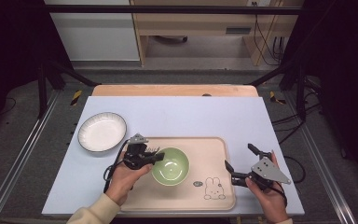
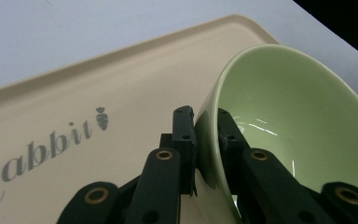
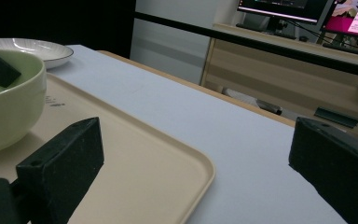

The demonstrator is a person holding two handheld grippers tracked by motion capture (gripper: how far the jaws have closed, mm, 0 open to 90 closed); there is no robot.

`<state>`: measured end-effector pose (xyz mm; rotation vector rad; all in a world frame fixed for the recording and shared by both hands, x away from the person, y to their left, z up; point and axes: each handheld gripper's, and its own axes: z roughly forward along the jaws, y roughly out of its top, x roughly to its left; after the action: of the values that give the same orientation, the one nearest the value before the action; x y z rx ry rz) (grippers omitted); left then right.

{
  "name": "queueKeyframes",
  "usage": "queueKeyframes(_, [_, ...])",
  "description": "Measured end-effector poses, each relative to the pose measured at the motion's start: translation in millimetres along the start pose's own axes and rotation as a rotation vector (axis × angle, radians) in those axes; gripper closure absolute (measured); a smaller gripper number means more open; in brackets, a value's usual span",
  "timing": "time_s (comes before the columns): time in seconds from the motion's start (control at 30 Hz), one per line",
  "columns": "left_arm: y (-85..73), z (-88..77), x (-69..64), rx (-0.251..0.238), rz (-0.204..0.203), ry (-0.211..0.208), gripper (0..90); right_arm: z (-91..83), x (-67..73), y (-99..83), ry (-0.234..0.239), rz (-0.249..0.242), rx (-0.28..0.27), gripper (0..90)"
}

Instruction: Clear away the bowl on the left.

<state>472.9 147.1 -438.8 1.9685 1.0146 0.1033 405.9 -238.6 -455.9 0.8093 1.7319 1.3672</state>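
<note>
A pale green bowl (image 1: pixel 171 165) rests on the beige tray (image 1: pixel 214 154) near its left half. My left gripper (image 1: pixel 154 156) is shut on the bowl's left rim, one jaw inside and one outside the wall. In the left gripper view the green bowl (image 2: pixel 298 112) rim sits pinched between the two black jaws of my left gripper (image 2: pixel 206 123), above the tray (image 2: pixel 98 84) with its "Rabbit" print. My right gripper (image 1: pixel 238 162) stands open at the tray's right edge with nothing between its jaws. In the right gripper view the bowl (image 3: pixel 9 102) appears at far left on the tray (image 3: pixel 158 163).
A white plate with a dark rim (image 1: pixel 102 131) lies on the light table cover left of the tray; the same plate (image 3: pixel 32 49) is behind the bowl in the right gripper view. A wooden desk and monitors stand beyond the table's far edge.
</note>
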Motion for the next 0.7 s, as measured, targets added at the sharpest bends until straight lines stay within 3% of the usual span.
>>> queueKeyframes(0.7, [-8.4, 13.6, -1.3, 0.035, -0.027, -0.019, 81.2, 0.4, 0.2, -0.6, 0.002, -0.001, 0.005, 3.2])
